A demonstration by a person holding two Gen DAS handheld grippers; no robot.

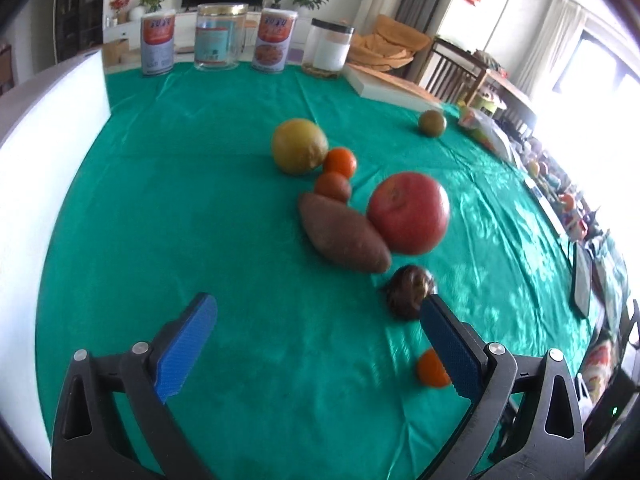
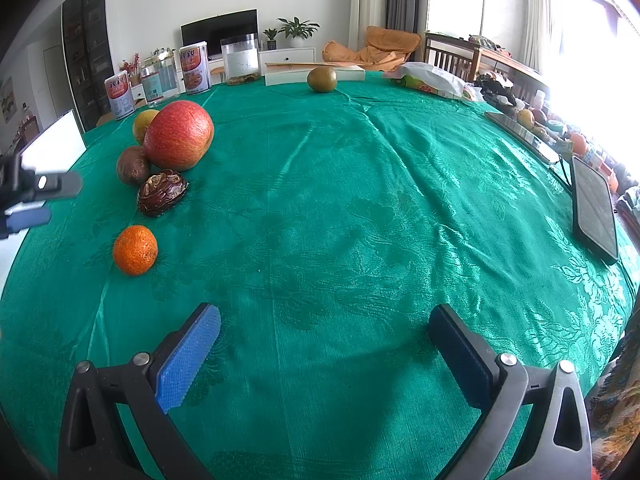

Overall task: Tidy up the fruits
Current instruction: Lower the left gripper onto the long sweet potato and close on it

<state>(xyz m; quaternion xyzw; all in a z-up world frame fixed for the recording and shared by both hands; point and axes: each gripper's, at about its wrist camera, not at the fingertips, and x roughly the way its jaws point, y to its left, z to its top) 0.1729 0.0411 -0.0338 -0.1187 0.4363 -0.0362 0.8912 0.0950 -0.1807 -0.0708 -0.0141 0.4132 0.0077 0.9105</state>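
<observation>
On the green tablecloth (image 1: 180, 200) lies a cluster: a yellow-green citrus (image 1: 299, 151), two small oranges (image 1: 340, 162) (image 1: 333, 187), a brown sweet potato (image 1: 344, 236), a red apple (image 1: 408, 212) and a wrinkled dark fruit (image 1: 410, 290). Another small orange (image 1: 432, 368) sits behind my left gripper's right finger. A green-brown fruit (image 1: 432, 122) lies alone far back. My left gripper (image 1: 320, 336) is open, short of the cluster. My right gripper (image 2: 326, 344) is open over bare cloth. To its left lie the apple (image 2: 179, 135), wrinkled fruit (image 2: 162, 193), small orange (image 2: 135, 250) and far fruit (image 2: 322, 79).
Cans and jars (image 1: 216, 36) line the far table edge beside a white box (image 1: 392, 88). A white board (image 1: 44, 152) stands at the left. A dark tablet (image 2: 594, 208) and cluttered items (image 2: 532, 120) lie along the right edge. The left gripper's tip (image 2: 28, 200) shows at the left.
</observation>
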